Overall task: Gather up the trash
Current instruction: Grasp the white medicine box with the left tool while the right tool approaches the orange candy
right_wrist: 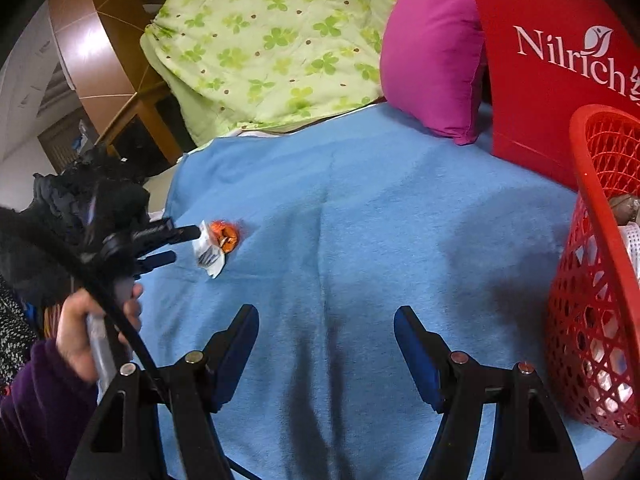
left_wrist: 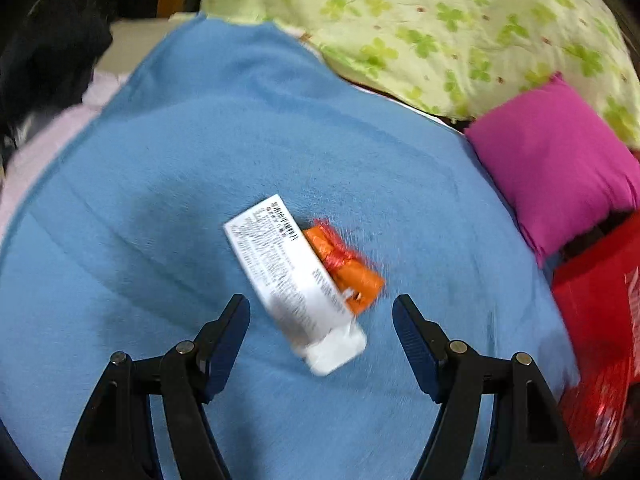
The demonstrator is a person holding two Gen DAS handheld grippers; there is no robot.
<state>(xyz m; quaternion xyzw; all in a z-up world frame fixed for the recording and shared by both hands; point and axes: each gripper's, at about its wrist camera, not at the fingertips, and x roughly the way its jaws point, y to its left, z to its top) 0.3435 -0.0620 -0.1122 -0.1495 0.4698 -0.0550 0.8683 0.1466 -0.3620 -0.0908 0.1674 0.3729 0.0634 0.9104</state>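
A white squeeze tube (left_wrist: 294, 280) with printed text lies on the blue blanket (left_wrist: 200, 160), its cap toward my left gripper. An orange wrapper (left_wrist: 346, 270) lies against its right side. My left gripper (left_wrist: 321, 314) is open and hovers just above and around the tube's cap end, not touching it. In the right wrist view the left gripper (right_wrist: 186, 245) shows at the left, held by a hand, next to the tube (right_wrist: 208, 254) and the wrapper (right_wrist: 225, 235). My right gripper (right_wrist: 326, 326) is open and empty over bare blanket (right_wrist: 360, 220).
A red mesh basket (right_wrist: 592, 280) with some items inside stands at the right edge. A red box (right_wrist: 552, 60) and a magenta pillow (right_wrist: 432, 56) lie behind it. A green clover quilt (right_wrist: 272, 40) is bunched at the back. Dark clothing (left_wrist: 52, 40) sits far left.
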